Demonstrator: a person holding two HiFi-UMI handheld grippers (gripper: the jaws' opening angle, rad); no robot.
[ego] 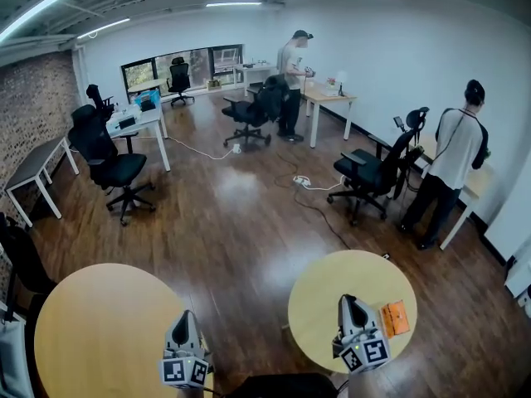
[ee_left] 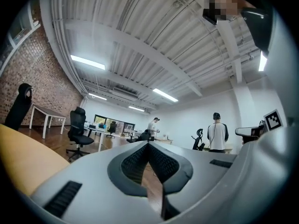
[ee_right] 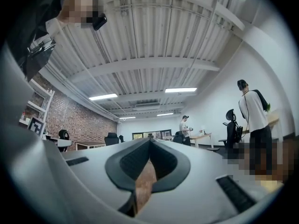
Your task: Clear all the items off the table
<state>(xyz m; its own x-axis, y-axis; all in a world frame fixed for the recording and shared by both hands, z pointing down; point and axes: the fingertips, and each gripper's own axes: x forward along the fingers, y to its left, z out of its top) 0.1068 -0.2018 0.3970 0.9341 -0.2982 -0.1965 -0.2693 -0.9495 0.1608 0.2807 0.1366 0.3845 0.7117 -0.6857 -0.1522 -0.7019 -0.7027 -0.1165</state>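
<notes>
Currently both the left hand-held gripper (ego: pixel 184 317) and right hand-held gripper (ego: pixel 347 303) are pressed together, empty. Lying at lower right, near the edge of the round pale wooden surface (ego: pixel 323 297), the flat orange rectangular item (ego: pixel 395 318) could slide off if nudged by unopened jaws.

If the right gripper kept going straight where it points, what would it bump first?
Nothing nearby. The right gripper aims over its round table, with the orange item off to its side. The way looks free until the far windows, though depth is hard to judge.
</notes>
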